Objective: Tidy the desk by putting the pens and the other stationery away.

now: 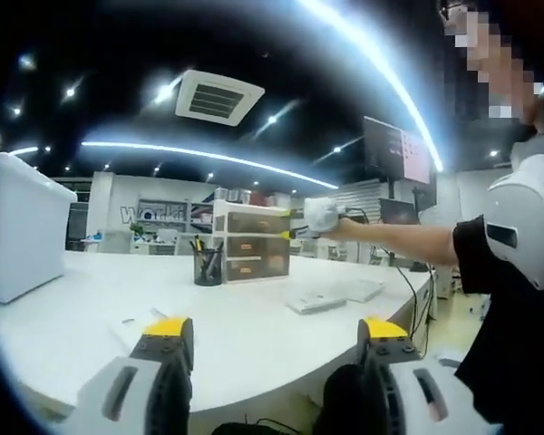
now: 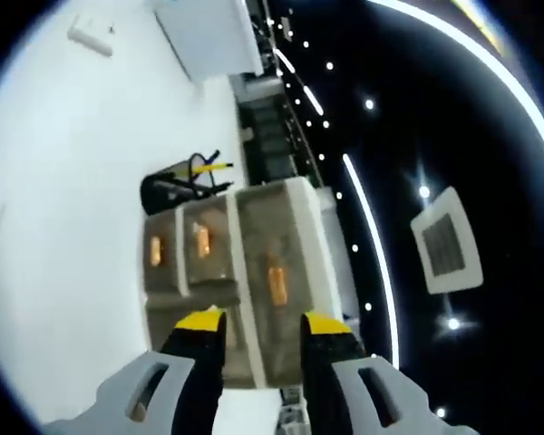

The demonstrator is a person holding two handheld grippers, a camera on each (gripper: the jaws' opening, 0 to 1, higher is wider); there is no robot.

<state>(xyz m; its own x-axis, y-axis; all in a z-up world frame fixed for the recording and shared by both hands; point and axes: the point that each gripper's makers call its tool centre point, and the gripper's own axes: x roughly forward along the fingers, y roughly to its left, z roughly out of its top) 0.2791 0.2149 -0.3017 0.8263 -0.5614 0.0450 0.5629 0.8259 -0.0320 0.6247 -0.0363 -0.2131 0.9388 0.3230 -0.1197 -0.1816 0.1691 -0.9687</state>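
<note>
A small three-drawer unit (image 1: 249, 243) stands on the white desk (image 1: 254, 317), with a black mesh pen holder (image 1: 208, 265) full of pens just left of it. In the left gripper view a person's arm reaches in from the right and holds my right gripper (image 1: 296, 226) against the unit's top drawer. In the right gripper view, which is rolled sideways, the drawer unit (image 2: 240, 263) is close ahead, and my right gripper (image 2: 263, 324) stands open with its yellow tips at a drawer front. The pen holder (image 2: 177, 188) lies beyond. My left gripper (image 1: 274, 333) hangs open over the desk's near edge.
A large white box (image 1: 18, 237) stands at the desk's left. Flat white items (image 1: 317, 302) lie to the right of the drawers, and a small white piece (image 2: 91, 36) lies far off on the desk. A monitor (image 1: 396, 149) and the person's body are at the right.
</note>
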